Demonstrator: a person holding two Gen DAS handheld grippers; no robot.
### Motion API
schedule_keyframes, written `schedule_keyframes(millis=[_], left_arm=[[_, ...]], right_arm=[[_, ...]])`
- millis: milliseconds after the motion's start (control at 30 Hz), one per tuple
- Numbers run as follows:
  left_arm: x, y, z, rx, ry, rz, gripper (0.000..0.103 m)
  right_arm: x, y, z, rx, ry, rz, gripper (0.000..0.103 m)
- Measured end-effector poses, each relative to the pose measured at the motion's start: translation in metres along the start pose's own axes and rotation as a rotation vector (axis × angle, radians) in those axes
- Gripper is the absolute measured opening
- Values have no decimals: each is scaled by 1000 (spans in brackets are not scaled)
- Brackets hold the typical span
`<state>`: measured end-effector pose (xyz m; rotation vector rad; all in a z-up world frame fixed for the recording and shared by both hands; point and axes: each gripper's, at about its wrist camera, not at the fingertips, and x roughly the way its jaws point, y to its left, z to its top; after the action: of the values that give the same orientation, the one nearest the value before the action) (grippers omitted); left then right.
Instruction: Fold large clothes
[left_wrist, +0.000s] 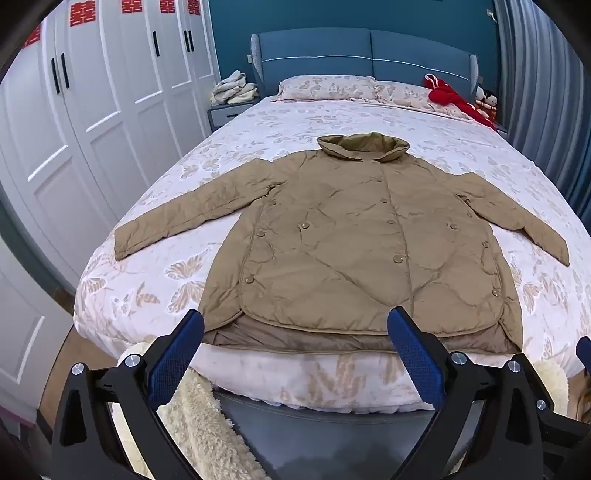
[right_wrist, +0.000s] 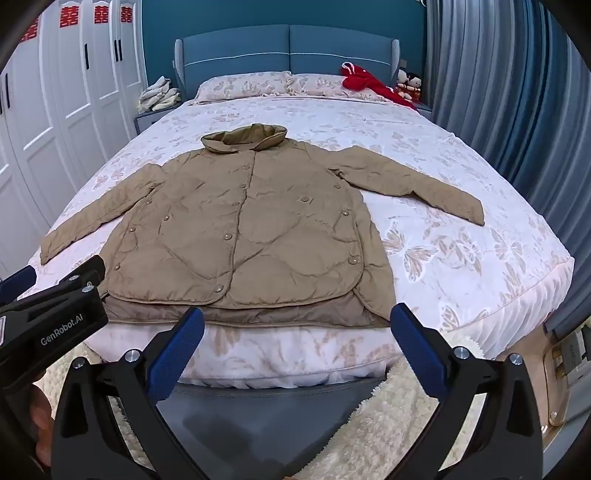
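Quilted tan jacket (left_wrist: 332, 236) laid flat, front up, on the bed (left_wrist: 147, 288), buttoned, collar toward the headboard (left_wrist: 369, 55), both sleeves spread outward, hem near the foot edge. Left tool (left_wrist: 295, 354) hangs over the foot of the bed just short of the hem, blue pads wide apart, nothing between them. Right tool (right_wrist: 295, 350) stands likewise, spread wide and empty, apart from the jacket. Pillows (right_wrist: 243, 86) and a red garment (right_wrist: 369, 85) lie at the head end; white wardrobe (left_wrist: 92, 110) at left, blue curtain (right_wrist: 498, 110) at right.
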<state>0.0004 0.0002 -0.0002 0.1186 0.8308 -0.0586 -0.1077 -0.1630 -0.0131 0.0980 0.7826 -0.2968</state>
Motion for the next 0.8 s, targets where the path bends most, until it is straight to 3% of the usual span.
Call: schedule_keyframes(millis=[800], left_arm=[[-7, 3, 4, 6, -25, 10, 98]], right_arm=[[2, 2, 0, 12, 4, 18, 98]])
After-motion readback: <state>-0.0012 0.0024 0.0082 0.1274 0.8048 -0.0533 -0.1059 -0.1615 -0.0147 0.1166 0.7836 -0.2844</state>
